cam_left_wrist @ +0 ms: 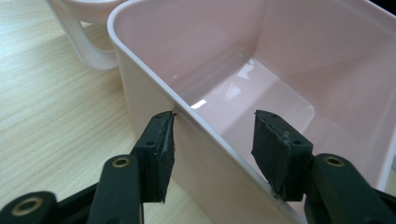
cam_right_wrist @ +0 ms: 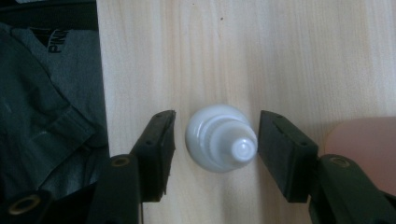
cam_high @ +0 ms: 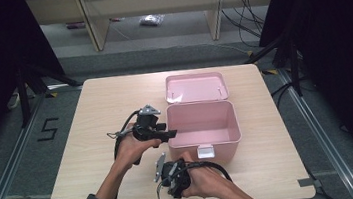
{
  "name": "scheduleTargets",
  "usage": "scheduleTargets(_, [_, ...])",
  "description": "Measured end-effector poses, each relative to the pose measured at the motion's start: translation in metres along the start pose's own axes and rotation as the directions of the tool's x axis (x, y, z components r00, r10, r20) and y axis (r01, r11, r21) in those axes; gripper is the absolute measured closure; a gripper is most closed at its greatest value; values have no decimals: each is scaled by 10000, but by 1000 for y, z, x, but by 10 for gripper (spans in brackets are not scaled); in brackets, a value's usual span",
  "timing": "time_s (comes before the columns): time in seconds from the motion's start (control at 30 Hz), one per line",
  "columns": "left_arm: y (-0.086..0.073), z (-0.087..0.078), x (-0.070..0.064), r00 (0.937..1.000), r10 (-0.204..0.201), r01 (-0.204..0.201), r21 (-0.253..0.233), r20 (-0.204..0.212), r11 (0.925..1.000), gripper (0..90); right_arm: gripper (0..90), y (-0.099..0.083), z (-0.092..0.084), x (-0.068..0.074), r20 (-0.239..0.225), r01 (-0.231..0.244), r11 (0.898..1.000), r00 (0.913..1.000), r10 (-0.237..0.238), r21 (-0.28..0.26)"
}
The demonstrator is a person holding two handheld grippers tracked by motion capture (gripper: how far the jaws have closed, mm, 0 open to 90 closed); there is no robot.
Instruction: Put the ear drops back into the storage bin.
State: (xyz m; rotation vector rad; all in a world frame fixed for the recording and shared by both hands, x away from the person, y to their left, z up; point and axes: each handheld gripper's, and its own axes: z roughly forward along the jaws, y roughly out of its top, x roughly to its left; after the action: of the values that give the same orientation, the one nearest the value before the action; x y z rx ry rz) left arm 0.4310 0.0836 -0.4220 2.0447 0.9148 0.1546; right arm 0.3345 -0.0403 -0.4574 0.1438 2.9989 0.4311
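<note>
1. Two grippers at work: left gripper (cam_left_wrist: pixel 212 142) jaws wide, straddling the near-left wall of the open pink plastic box (cam_high: pixel 203 126), one pad outside against the wall, the other inside and clear of it; right gripper (cam_right_wrist: pixel 215 140) jaws wide, either side of a small white dropper bottle (cam_right_wrist: pixel 221 137), pads just beside it, not touching.
2. Bottle sits near the table's front edge, seen cap-end on; whether upright or lying flat cannot be told.
3. Step in hand, by the look: pick bottle, steady box, drop bottle in.
4. Centre bottle between pads before closing; grip the wider body, not the tapered cap, or it likely squirts out.
5. Close left on box wall first to stop the light box sliding.
6. Lift clear of the rim, release low inside.
7. Surface: pale wood-grain table (cam_high: pixel 93 139), smooth; hinged lid (cam_high: pixel 196 87) lying open behind box, white latch (cam_high: pixel 205 151) at front.
8. Room: grey floor, "5" marked in tape (cam_high: pixel 48 129), cables, pale furniture legs beyond.
</note>
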Motion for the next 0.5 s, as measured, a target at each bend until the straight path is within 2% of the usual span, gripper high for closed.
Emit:
scheduleTargets(0.03, [0,0,0,10000,6,-6,1,0,10000,483,506,1,0,0,62,76,10000,10000,-76,12])
scheduleTargets(0.07, [0,0,0,10000,7,-7,0,-2,10000,484,527,1,1,-2,114,382,9992,9992,-380,-144])
scheduleTargets(0.1, [0,0,0,10000,14,-14,5,-10,10000,483,556,1,2,-1,33,329,9993,9995,-328,-190])
scheduleTargets(0.13, [0,-1,1,9998,182,-181,141,-9,9997,484,570,1,2,-2,11,540,9985,9985,-540,-128])
scheduleTargets(0.17, [0,-1,1,9998,176,-176,133,-15,9998,484,599,2,1,0,31,338,9994,9994,-338,-25])
scheduleTargets(0.2, [0,0,0,10000,70,-70,46,-7,10000,484,602,1,1,0,-2,363,9993,9993,-363,-39])
scheduleTargets(0.23, [0,0,0,10000,25,-25,1,-14,10000,485,603,1,0,1,-192,174,9998,9997,-172,83])
scheduleTargets(0.27, [0,-1,1,9998,196,-196,142,-9,9997,484,604,1,-1,2,-233,93,9999,9997,-91,98])
scheduleTargets(0.3, [0,-1,1,9998,187,-187,130,-13,9997,484,604,1,-1,1,-295,388,9992,9988,-390,-72])
scheduleTargets(0.33, [0,-1,1,9998,195,-195,132,-10,9997,484,605,1,-2,3,-207,238,9997,9995,-238,23])
scheduleTargets(0.37, [0,0,0,10000,33,-33,-2,-5,10000,484,605,0,-2,2,-176,362,9993,9992,-363,-82])
scheduleTargets(0.4, [0,-1,1,9999,155,-155,116,-5,9998,484,605,1,-3,5,-244,129,9997,9996,-135,-219])
scheduleTargets(0.47, [0,-1,0,9997,225,-224,156,-72,9996,485,605,1,-9,9,-435,-273,9996,9987,271,-39])
scheduleTargets(0.5, [0,-1,1,9997,224,-223,158,-44,9996,485,605,-1,-11,8,-328,-177,9998,9993,175,-40])
